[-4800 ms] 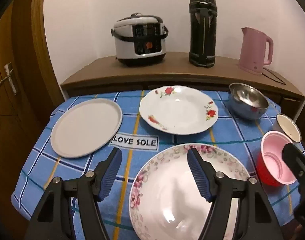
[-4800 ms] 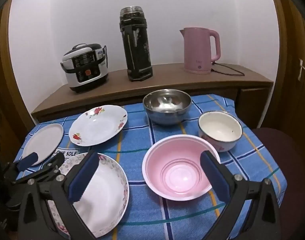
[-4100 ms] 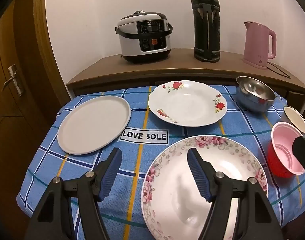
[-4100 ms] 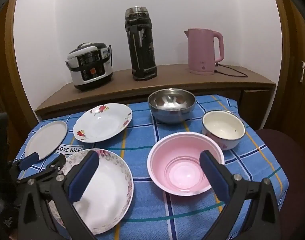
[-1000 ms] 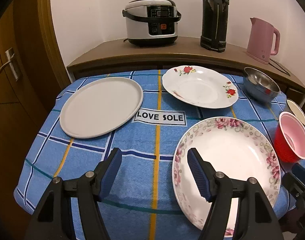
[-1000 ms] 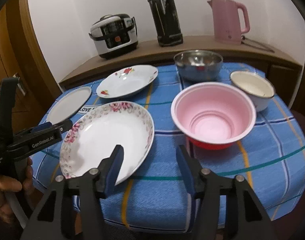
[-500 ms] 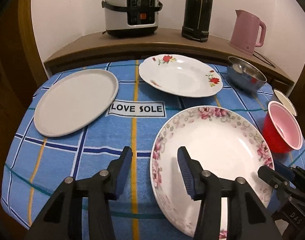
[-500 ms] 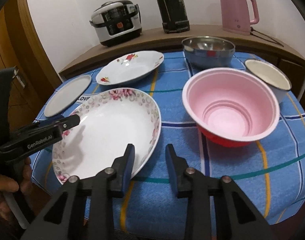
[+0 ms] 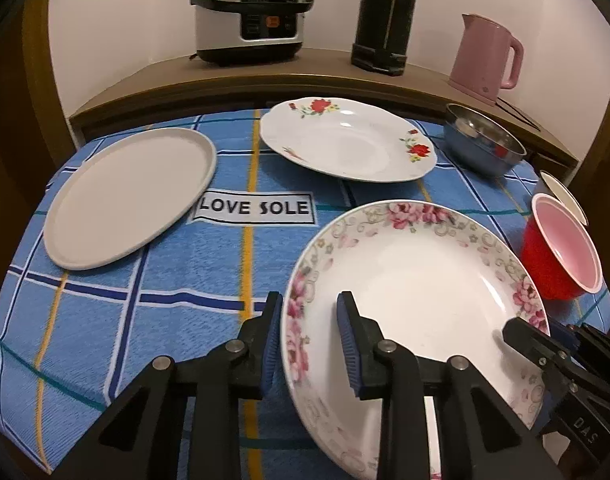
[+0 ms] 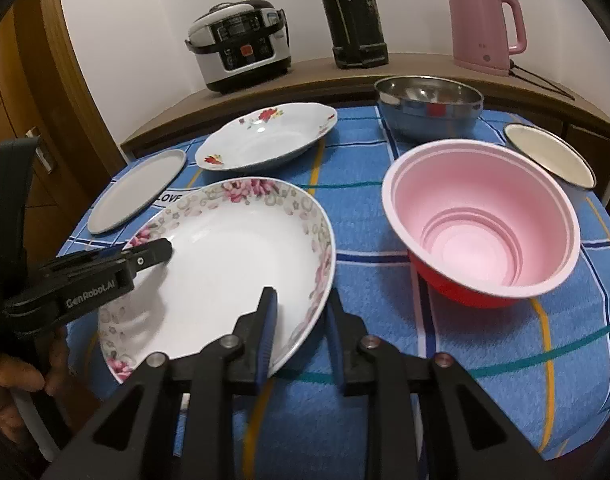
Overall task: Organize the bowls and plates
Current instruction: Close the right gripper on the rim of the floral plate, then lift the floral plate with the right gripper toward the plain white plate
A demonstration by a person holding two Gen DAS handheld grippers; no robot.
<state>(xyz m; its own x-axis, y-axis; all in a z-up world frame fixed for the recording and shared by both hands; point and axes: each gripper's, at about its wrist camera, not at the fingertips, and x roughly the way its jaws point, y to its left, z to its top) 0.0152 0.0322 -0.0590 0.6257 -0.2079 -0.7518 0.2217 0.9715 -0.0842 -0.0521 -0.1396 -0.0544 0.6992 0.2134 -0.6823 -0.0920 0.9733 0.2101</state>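
Observation:
A white deep plate with a pink flower border lies on the blue checked tablecloth near the front edge. My left gripper straddles its left rim, one finger outside and one over the inside. The jaws are closing, and a gap still shows. My right gripper straddles the plate's right rim the same way, also closing, with cloth visible between rim and outer finger. Behind lie a rose-printed plate and a flat grey plate. A pink-lined red bowl, a steel bowl and a white enamel bowl stand to the right.
On the wooden shelf behind the table stand a rice cooker, a black thermos and a pink kettle. A person's hand holds the left gripper's handle. The cloth drops off at the near edge.
Both grippers have sunk a little toward the flowered plate and their jaws have narrowed from wide apart to close around its opposite rims. The dishes have not moved.

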